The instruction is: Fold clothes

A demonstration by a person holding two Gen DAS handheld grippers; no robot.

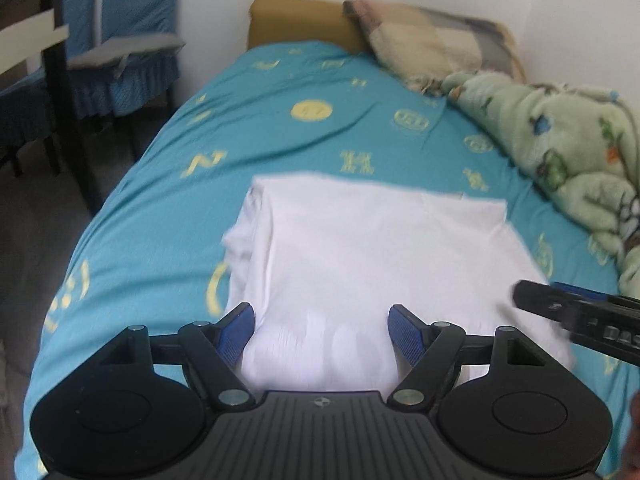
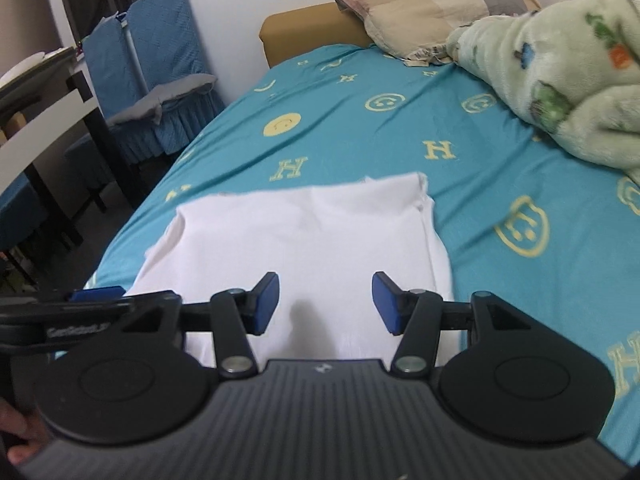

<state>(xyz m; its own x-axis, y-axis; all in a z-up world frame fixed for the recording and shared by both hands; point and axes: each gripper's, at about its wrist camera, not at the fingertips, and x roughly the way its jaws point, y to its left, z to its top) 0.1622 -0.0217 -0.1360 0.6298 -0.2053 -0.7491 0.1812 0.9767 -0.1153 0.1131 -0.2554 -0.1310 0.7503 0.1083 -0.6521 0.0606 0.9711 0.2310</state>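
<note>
A white garment (image 1: pixel 360 248) lies folded into a rough rectangle on the teal bed sheet (image 1: pixel 168 208); it also shows in the right wrist view (image 2: pixel 304 232). My left gripper (image 1: pixel 322 332) is open, its blue pads wide apart just above the garment's near edge, holding nothing. My right gripper (image 2: pixel 325 302) is open too, over the garment's near part, empty. The right gripper's tip (image 1: pixel 560 304) shows at the right edge of the left wrist view. The left gripper (image 2: pixel 80 300) shows at the left of the right wrist view.
A green fleece blanket (image 2: pixel 560 76) is heaped on the bed's far right. A patchwork pillow (image 2: pixel 432 4) leans on a tan headboard (image 2: pixel 304 28). Blue-covered chairs (image 2: pixel 152 68) and a dark table (image 2: pixel 44 92) stand left of the bed.
</note>
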